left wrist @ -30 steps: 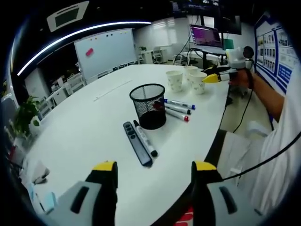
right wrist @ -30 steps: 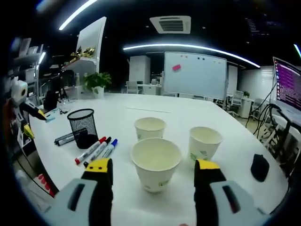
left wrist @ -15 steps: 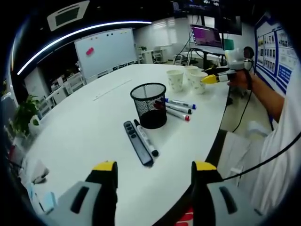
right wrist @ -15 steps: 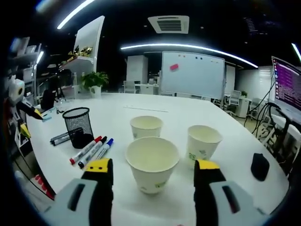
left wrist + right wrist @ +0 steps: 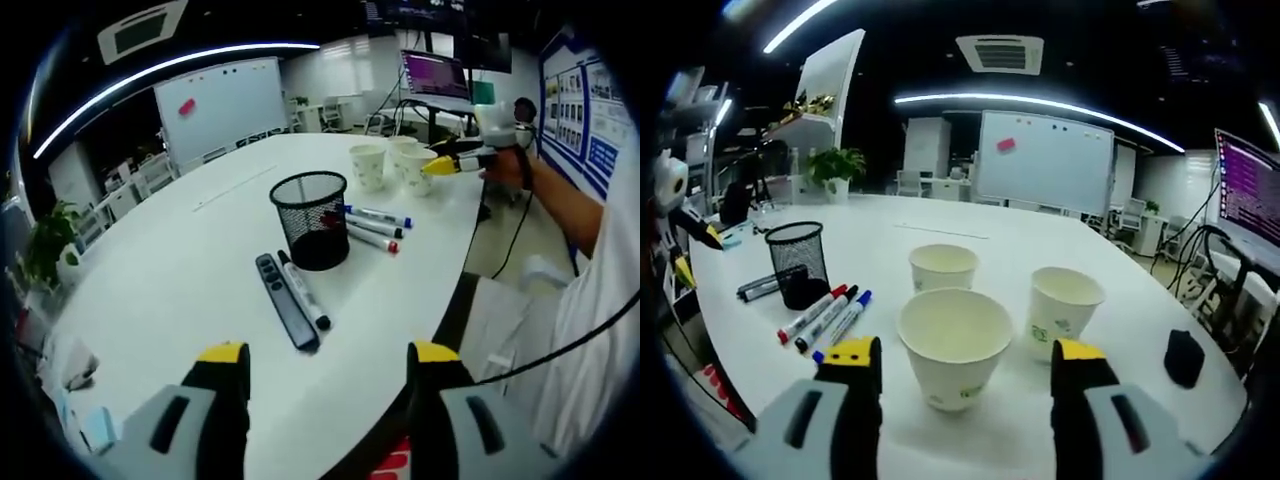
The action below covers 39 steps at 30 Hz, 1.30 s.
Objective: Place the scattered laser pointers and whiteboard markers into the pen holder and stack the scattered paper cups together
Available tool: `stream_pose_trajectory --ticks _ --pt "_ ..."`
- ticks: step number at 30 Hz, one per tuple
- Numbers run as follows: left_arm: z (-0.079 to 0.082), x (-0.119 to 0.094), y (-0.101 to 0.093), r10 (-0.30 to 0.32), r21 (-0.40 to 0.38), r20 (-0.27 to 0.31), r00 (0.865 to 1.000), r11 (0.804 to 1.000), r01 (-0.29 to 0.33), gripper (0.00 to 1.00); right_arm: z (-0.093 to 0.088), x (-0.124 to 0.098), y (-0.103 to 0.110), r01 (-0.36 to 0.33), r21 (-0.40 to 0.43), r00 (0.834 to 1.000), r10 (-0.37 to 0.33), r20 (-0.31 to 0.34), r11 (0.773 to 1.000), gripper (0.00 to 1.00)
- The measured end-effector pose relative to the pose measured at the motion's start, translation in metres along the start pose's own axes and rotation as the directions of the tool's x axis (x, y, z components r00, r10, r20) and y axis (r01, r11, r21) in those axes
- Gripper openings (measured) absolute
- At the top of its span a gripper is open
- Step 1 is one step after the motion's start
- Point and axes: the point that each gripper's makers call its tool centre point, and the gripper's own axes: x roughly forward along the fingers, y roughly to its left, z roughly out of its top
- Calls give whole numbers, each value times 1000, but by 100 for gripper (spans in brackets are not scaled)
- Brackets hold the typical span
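Here, the nearest white paper cup is being framed between the spread right gripper jaws; the thin wall is being risked to crushing or tipping; the left gripper is being held spread too.

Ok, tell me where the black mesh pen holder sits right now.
In the left gripper view the mesh pen holder stands upright mid-table, with the laser pointer and a marker lying in front of it and three markers on its far side, toward the paper cups.

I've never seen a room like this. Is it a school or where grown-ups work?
Most likely an office meeting room: a big white table, a whiteboard on the far wall, and a lit computer screen nearby.
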Motion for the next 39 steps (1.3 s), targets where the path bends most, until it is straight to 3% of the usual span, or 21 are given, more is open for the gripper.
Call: stream_pose_trajectory --ticks 39 --pt "-4 0 -1 -6 9 -13 1000 1000 6 63 9 18 4 -20 6 998 20 57 1000 64"
